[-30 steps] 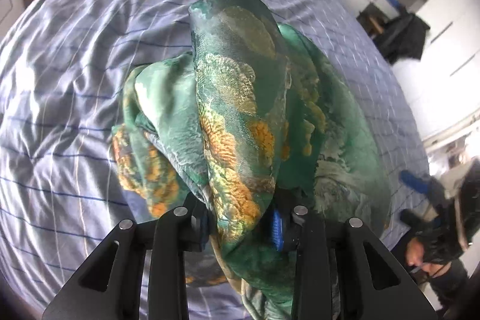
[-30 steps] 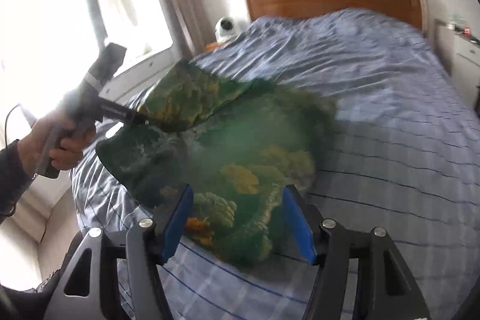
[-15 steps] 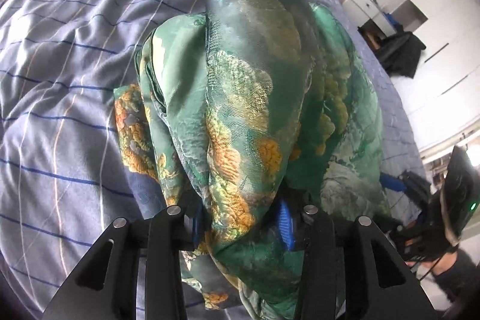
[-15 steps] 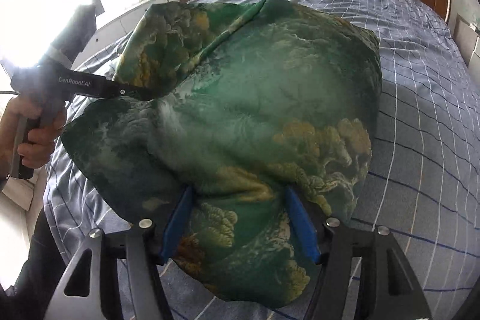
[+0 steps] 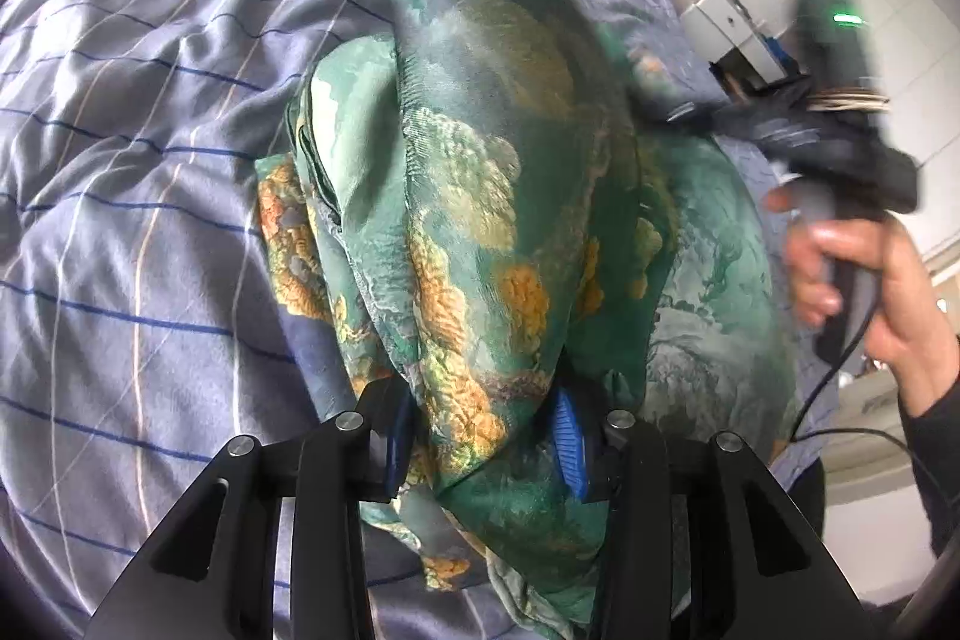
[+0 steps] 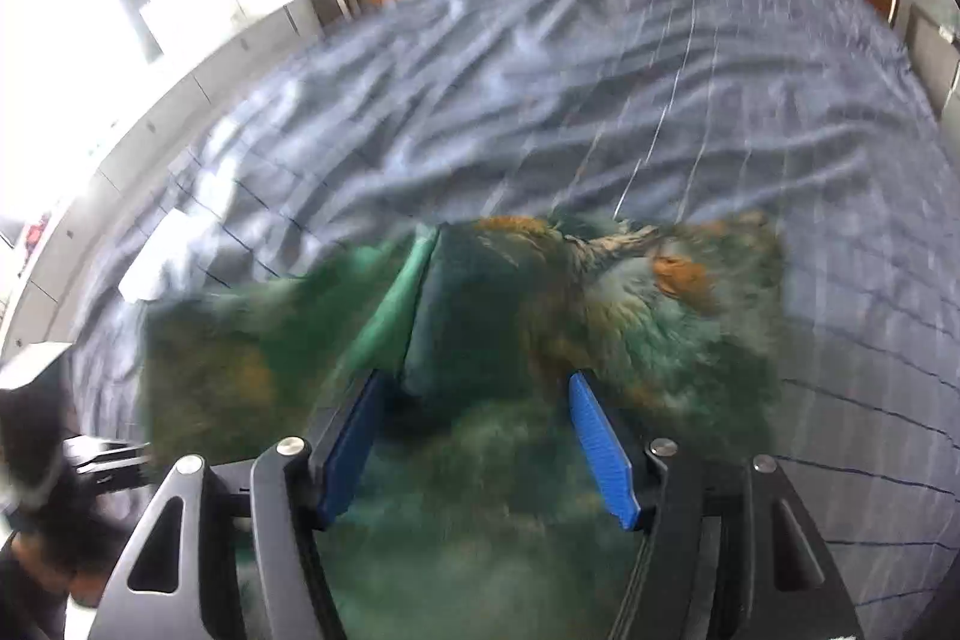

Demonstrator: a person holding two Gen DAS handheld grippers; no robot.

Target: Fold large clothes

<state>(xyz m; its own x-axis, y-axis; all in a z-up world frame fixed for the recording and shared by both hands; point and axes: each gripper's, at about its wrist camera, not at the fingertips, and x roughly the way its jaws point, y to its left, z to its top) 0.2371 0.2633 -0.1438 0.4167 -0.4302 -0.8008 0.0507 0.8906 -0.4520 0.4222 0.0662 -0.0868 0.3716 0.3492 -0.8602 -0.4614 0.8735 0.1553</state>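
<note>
A wrinkled, blue-lined bedsheet (image 5: 150, 160) carries the silky green garment (image 5: 480, 220), bunched in folds. The left gripper (image 5: 483, 436) has just loosened with cloth between its pads; whether it presses, I cannot tell. Only the left view shows a hand (image 5: 870, 292); the right gripper (image 6: 480, 442) gapes over blurred fabric.

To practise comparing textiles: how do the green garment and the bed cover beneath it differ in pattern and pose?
The green garment carries orange-yellow blotches; the bed cover is lilac with thin grid lines. The garment is bunched in raised folds; the cover lies spread out. Both are creased cloth.
</note>
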